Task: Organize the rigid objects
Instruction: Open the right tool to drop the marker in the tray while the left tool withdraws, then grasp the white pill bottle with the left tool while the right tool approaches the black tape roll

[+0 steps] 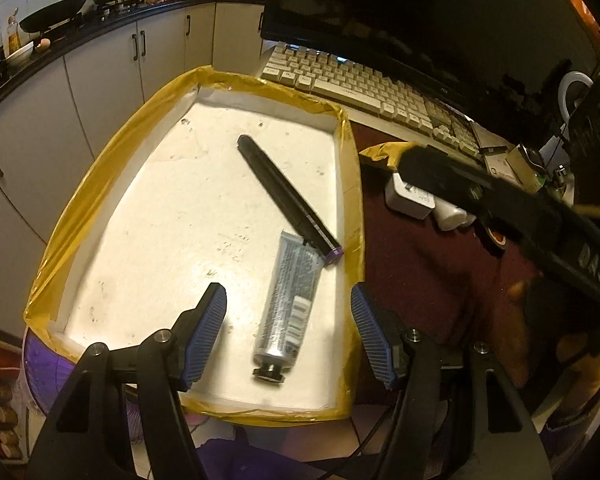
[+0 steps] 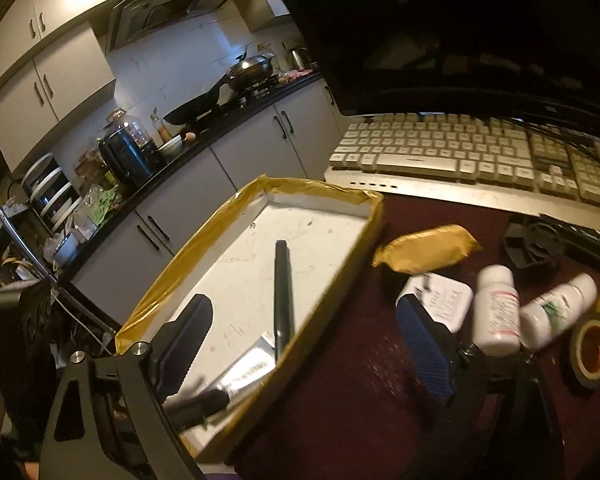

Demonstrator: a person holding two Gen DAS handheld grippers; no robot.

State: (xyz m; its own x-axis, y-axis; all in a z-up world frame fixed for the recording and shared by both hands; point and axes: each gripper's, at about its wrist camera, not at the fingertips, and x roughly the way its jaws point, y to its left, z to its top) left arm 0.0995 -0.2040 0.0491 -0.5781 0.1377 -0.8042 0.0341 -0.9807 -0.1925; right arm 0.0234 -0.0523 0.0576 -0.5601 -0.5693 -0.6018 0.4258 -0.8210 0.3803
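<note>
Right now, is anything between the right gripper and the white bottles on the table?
Nothing visible blocks them. The right gripper is open and empty, straddling the tray's near wall. The two white bottles lie on the dark red tabletop just beyond its right finger, with the white box beside them, not in front.

The dark maroon desk (image 2: 340, 400) carried a yellow-taped white tray (image 2: 332, 280), a cream keyboard (image 2: 460, 152), a yellow packet (image 2: 424, 254), a white box (image 2: 446, 302), two white bottles (image 2: 496, 308) lying close together — and a tape roll (image 2: 592, 346).
</note>
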